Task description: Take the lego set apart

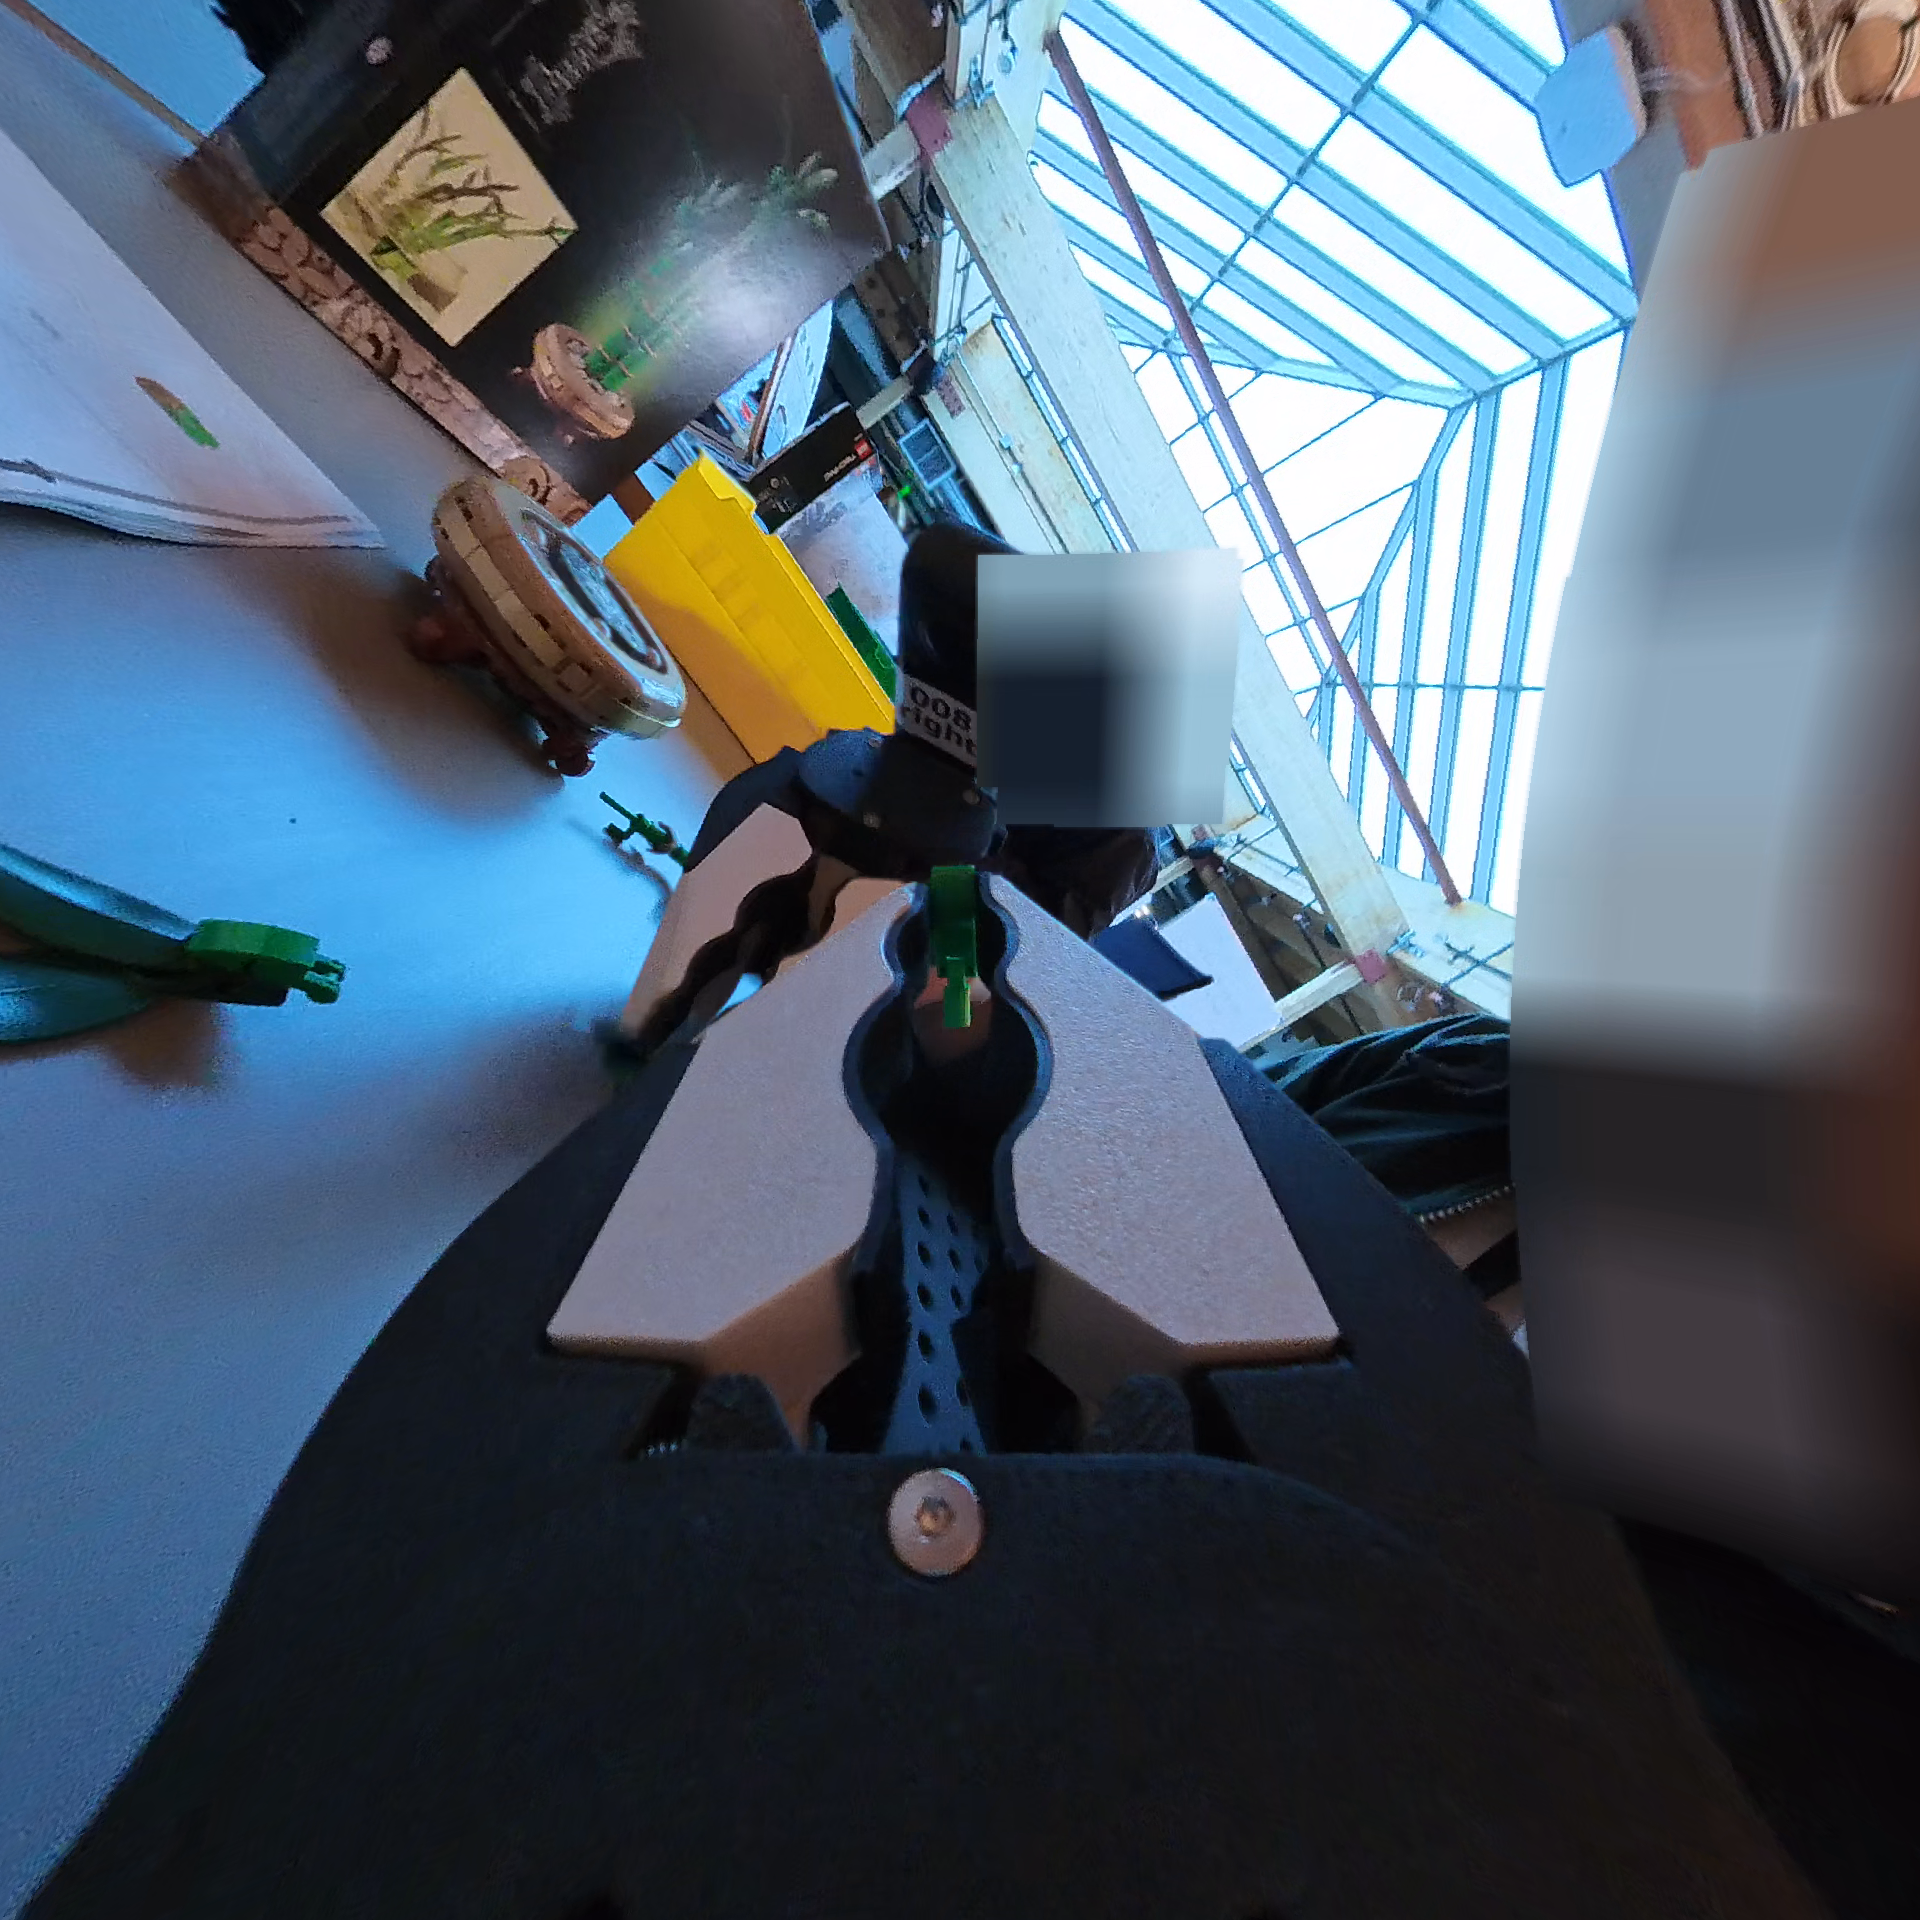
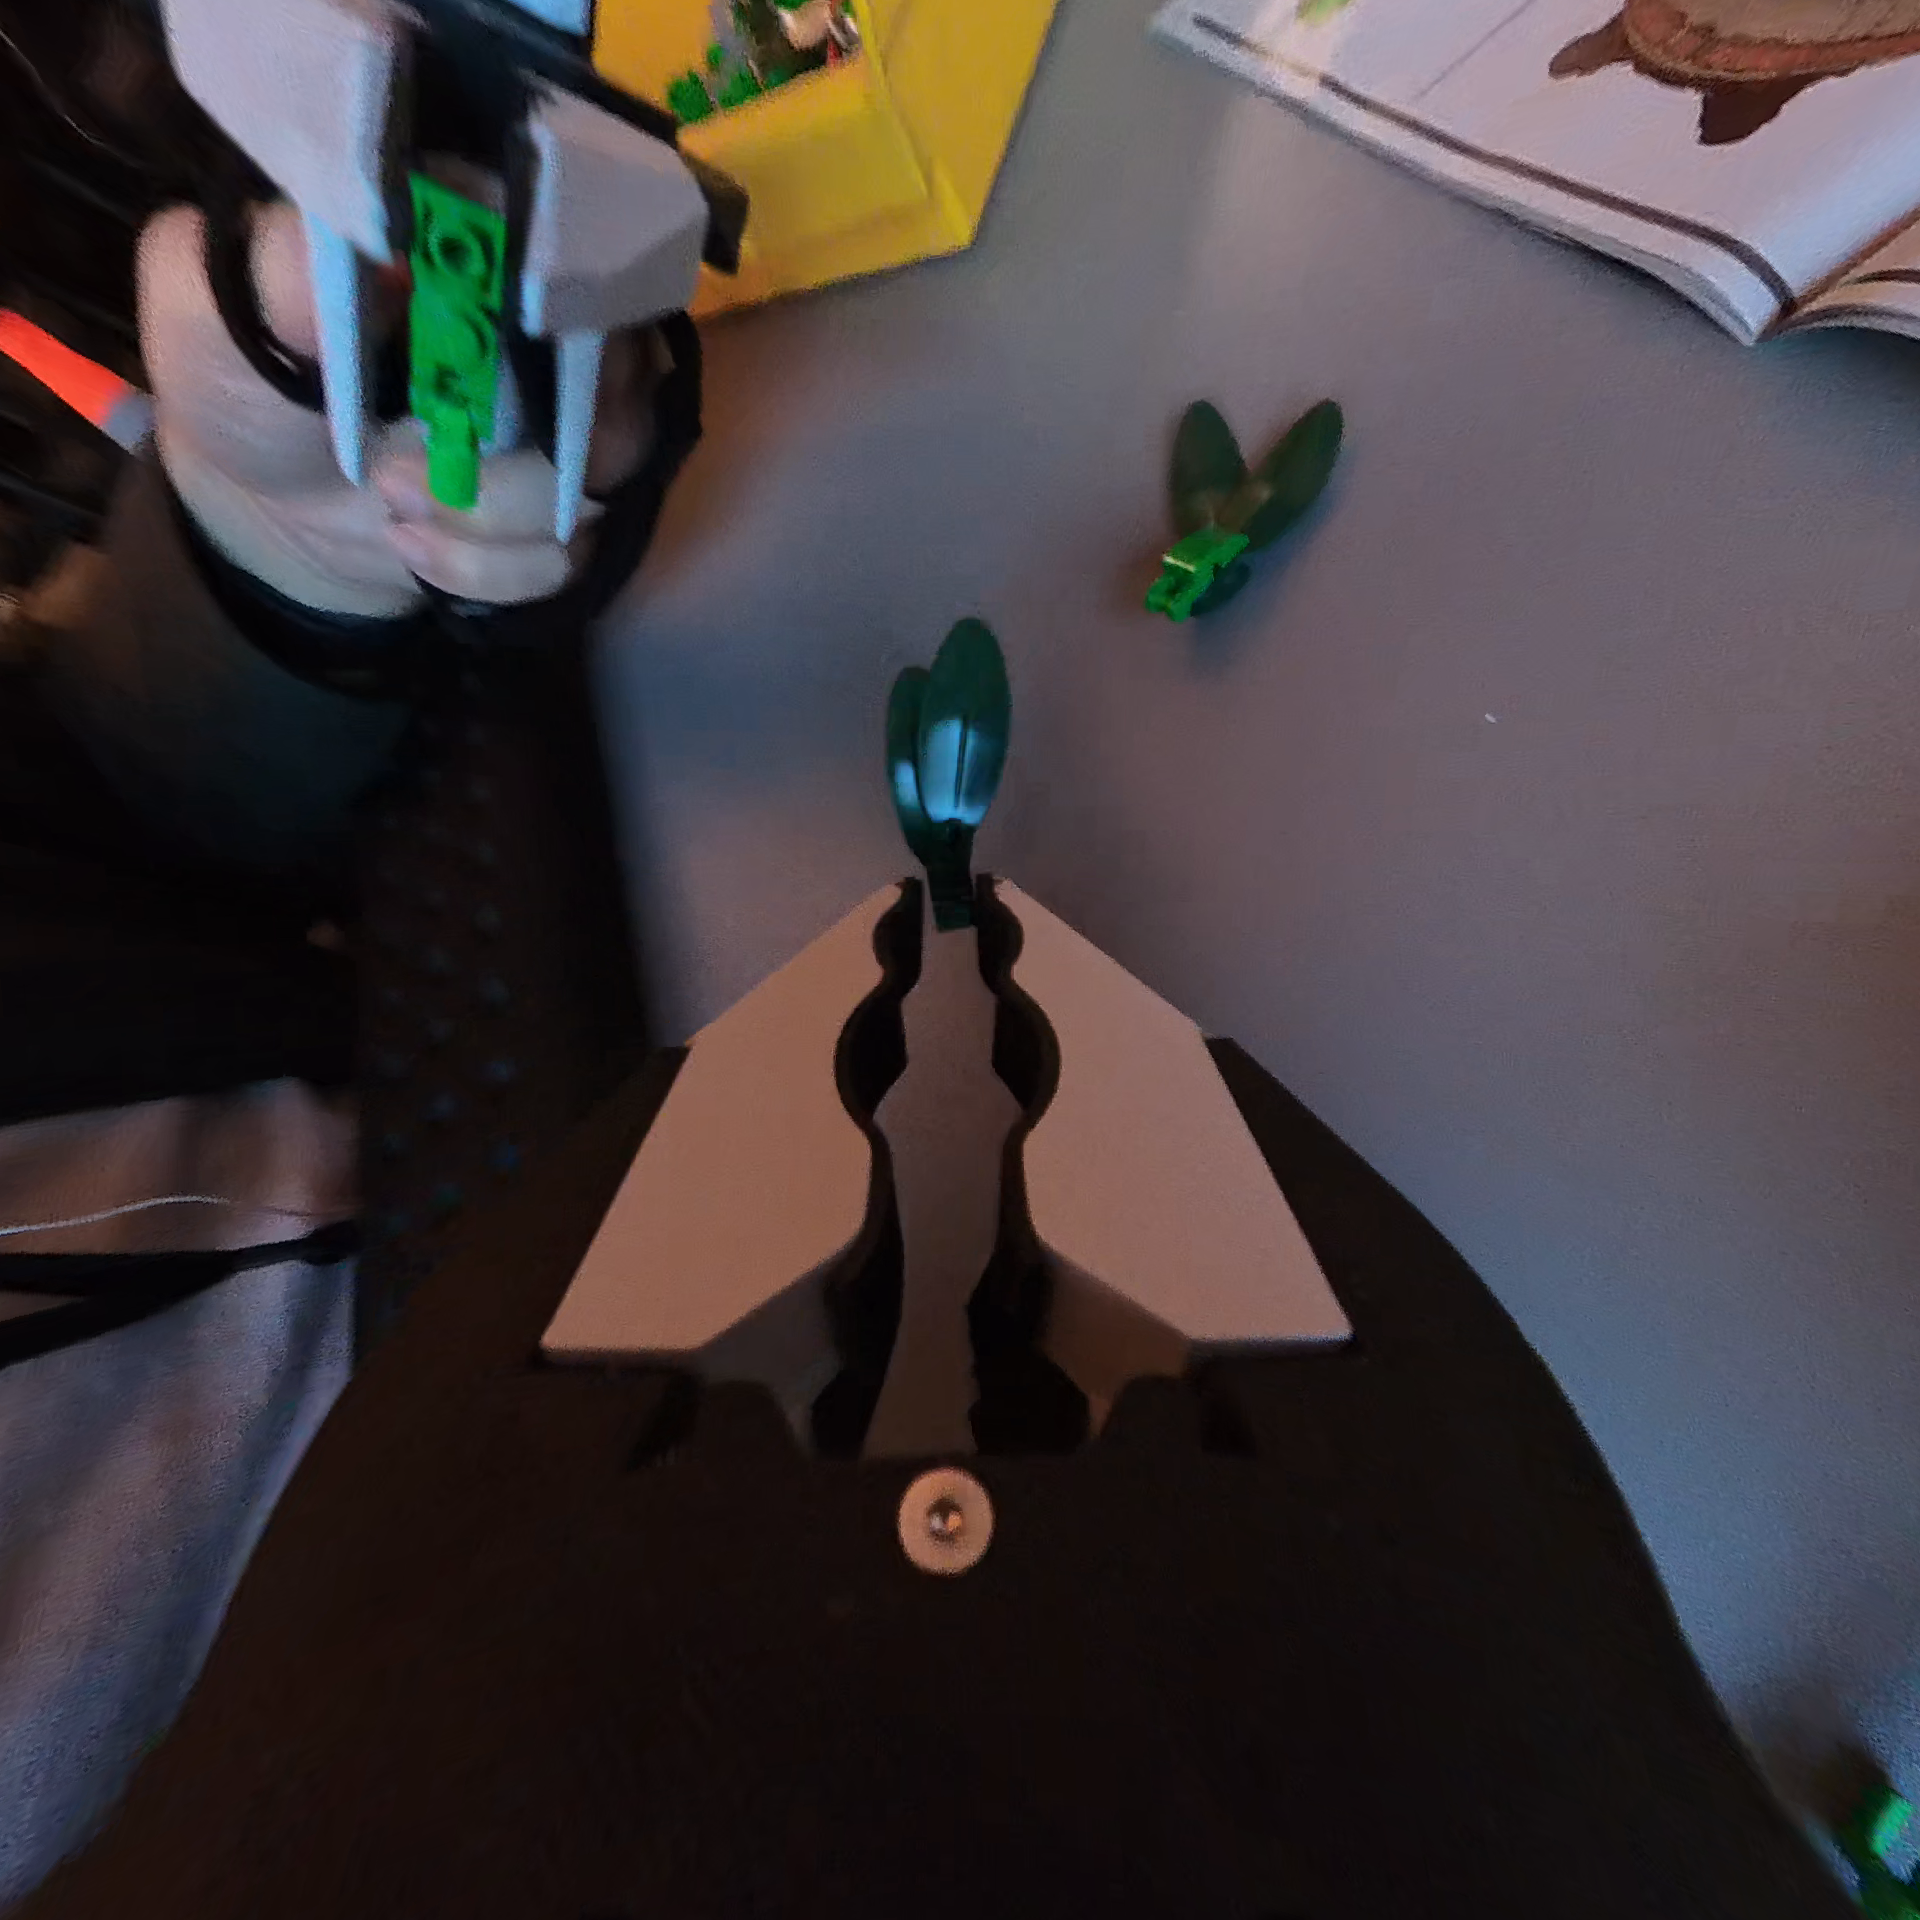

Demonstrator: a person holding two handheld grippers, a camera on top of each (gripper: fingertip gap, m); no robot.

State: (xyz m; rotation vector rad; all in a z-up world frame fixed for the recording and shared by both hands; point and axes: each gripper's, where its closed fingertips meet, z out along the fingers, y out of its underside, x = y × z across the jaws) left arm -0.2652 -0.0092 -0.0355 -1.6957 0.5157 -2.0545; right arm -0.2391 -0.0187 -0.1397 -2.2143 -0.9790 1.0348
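A grey table (image 2: 1455,935) is carrying a leaf cluster (image 2: 1236,509) lying flat, an open booklet (image 2: 1558,156) at the far edge, and a yellow bin (image 2: 831,187). A round tan pot (image 1: 561,623) is sitting beside the bin, with a box (image 1: 540,229) standing behind it.

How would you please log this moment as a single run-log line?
left gripper: shut on bright green piece | right gripper: shut on dark green leaf piece | another leaf cluster on table

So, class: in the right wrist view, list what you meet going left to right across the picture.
Left hand-held gripper holding a bright green piece → yellow bin → dark leaf piece → loose leaf pair → open booklet.
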